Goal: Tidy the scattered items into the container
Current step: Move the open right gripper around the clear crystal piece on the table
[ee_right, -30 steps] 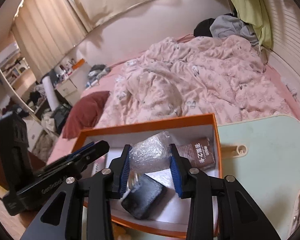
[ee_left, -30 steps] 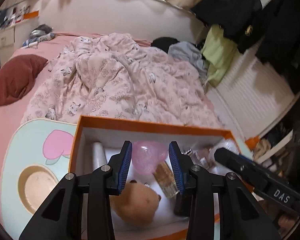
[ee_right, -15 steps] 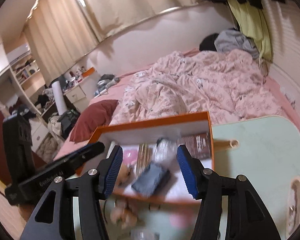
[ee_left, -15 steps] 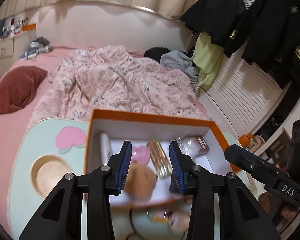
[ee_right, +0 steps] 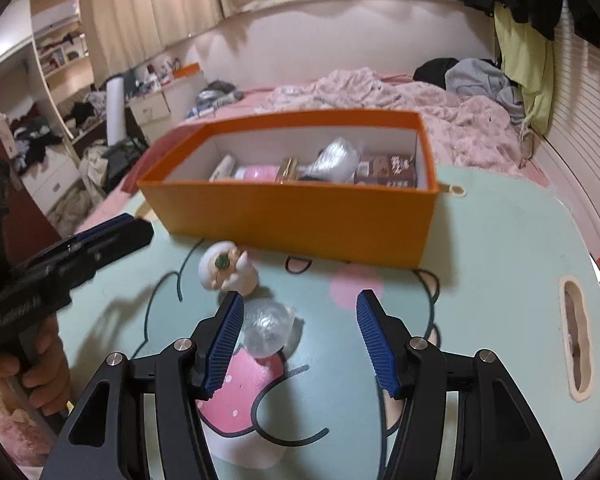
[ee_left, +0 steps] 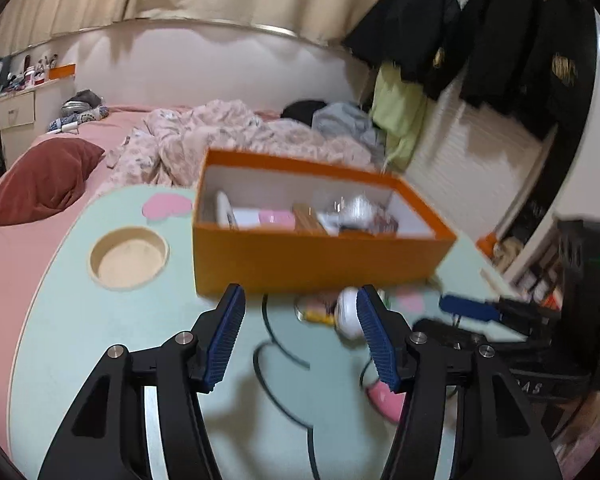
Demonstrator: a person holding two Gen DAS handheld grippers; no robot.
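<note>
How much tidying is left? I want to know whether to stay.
Mostly done: the orange box already holds a clear wrapped bundle, a brown packet and more. Nothing is in hand; left gripper and right gripper are open. Left: the white figurine and clear ball on the table.

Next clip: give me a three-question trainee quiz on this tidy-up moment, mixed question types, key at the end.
1. True or false: the right gripper is shut on the clear ball.
2. Which item stands on the table just in front of the orange box? A) white figurine B) red pillow C) black jacket
3. Fill in: the left gripper is ___, with nothing between its fingers.

Key: 1 false, it is open and the ball lies beside its left finger; 2 A, the white figurine; 3 open.
</note>
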